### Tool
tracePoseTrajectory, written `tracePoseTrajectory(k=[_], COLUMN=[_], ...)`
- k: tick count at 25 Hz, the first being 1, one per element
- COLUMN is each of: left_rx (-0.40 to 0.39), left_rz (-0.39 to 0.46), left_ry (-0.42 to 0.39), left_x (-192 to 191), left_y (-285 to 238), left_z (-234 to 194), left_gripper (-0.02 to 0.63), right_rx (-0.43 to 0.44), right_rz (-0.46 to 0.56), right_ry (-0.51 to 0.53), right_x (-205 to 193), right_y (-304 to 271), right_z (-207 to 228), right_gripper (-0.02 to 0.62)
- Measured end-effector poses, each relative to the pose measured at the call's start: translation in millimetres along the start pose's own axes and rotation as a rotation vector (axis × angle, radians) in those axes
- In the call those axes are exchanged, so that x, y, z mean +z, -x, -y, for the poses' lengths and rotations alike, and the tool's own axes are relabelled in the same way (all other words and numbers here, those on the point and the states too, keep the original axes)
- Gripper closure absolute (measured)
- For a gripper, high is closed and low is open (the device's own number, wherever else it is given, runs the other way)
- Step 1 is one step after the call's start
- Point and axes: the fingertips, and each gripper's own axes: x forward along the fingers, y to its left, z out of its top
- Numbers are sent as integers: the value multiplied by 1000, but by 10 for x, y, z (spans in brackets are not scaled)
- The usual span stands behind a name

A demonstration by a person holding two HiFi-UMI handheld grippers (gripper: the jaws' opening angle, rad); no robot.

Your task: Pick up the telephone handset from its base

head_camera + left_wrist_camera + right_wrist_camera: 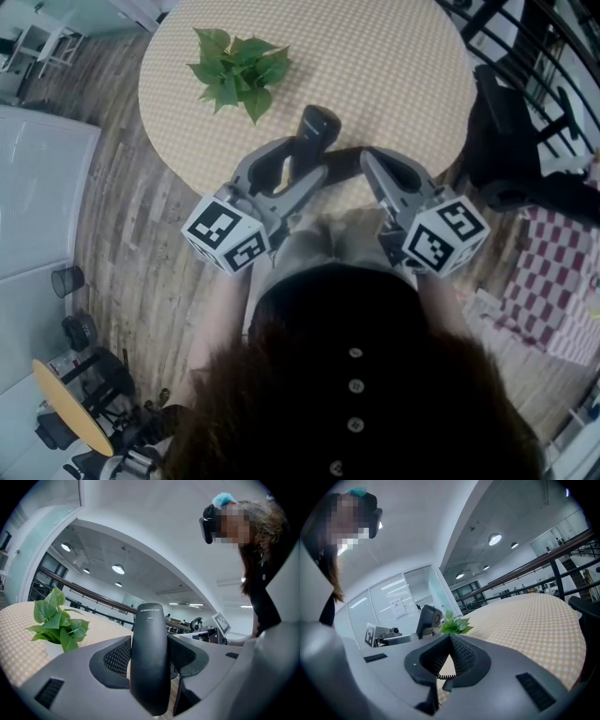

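The black telephone handset [316, 126] stands tilted up over the near edge of the round checked table [394, 66]. My left gripper [305, 155] is shut on it; in the left gripper view the handset [149, 658] fills the space between the two jaws. The dark base [343, 162] lies between the grippers, mostly hidden. My right gripper [368, 161] is beside it on the right, jaws closed tip to tip [450, 637] with nothing held. A coiled cord [444, 676] shows below them. The handset [427, 620] is apart from them to the left.
A green potted plant [239, 68] stands on the table beyond the handset. A black chair [506, 141] and a red checked cloth [553, 281] are at the right. A small yellow round table [66, 405] stands on the wooden floor at the lower left.
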Motion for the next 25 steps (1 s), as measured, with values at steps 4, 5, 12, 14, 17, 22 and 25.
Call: tracePoseTrajectory(k=[4, 5, 12, 14, 17, 22, 25], left_rx=[-2, 0, 7, 10, 14, 17, 17], left_rz=[1, 2, 7, 8, 8, 6, 5], left_ry=[-2, 0, 3, 4, 6, 7, 3], left_x=[-21, -23, -21, -25, -35, -49, -55], left_y=[5, 9, 30, 39, 47, 52, 50], left_z=[21, 31, 64, 64, 61, 63, 69], left_gripper=[353, 353, 353, 353, 353, 353, 353], right_rx=[-7, -6, -2, -3, -5, -21, -27], right_rz=[-11, -11, -24, -26, -30, -27, -25], right_ry=[24, 26, 24, 21, 19, 27, 31], right_x=[31, 41, -4, -16, -35, -35, -26], right_y=[-39, -40, -28, -22, -16, -10, 3], right_z=[-2, -12, -43, -37, -25, 3, 18], right_gripper=[586, 586, 588, 588, 588, 588, 588])
